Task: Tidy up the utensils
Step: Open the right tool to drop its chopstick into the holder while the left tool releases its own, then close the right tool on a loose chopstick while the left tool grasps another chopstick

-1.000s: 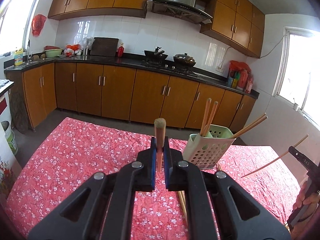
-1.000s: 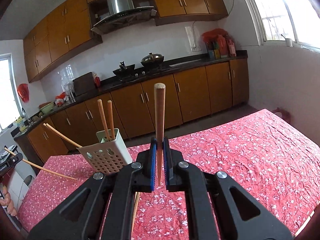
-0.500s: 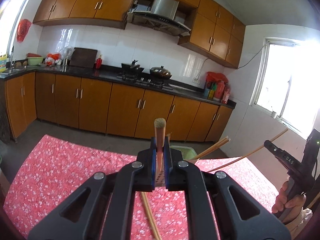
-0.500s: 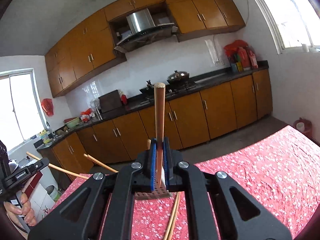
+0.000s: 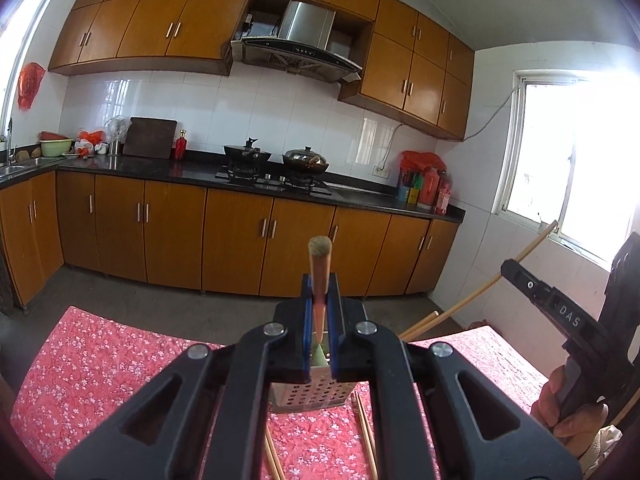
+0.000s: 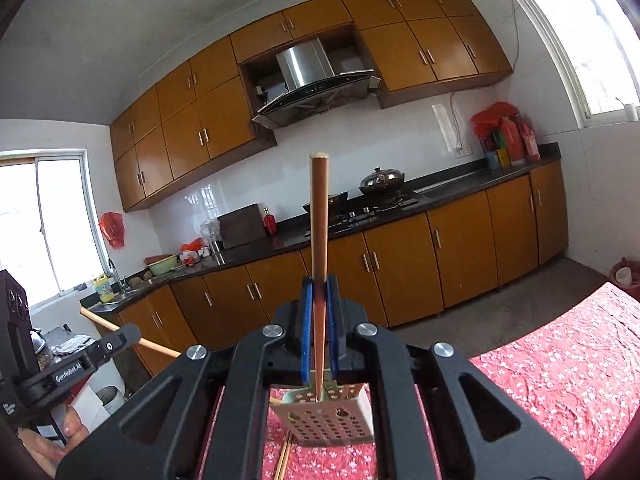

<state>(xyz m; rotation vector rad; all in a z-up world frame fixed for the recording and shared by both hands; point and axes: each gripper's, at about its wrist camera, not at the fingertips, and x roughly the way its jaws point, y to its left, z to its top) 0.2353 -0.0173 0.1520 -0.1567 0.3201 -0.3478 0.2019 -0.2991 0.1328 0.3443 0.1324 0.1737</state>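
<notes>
Wooden chopstick, left [image 5: 319, 276]: clenched upright in my left gripper [image 5: 320, 320], ready to drop.
Right gripper [image 6: 319, 320]: clamps another chopstick [image 6: 319, 240].
Perforated holder [image 5: 310, 394]: directly below my jaws, awaiting both.
Loose chopsticks [image 5: 366, 436]: on the cloth beneath.

Low table [image 5: 100, 364] under a red cotton cloth printed with small white blossoms, creased toward the far corner in the right wrist view [image 6: 568, 364]. On the cloth, a pale perforated plastic utensil caddy [image 6: 328, 420] standing upright near the middle, partly hidden behind black linkages in both views [image 5: 308, 394]. Beside it, lying flat on the cloth, thin light wooden chopsticks: one pair [image 5: 366, 432] just right of the caddy in the left wrist view, another [image 5: 272, 456] just left of it, ends cut off by the frame.
</notes>
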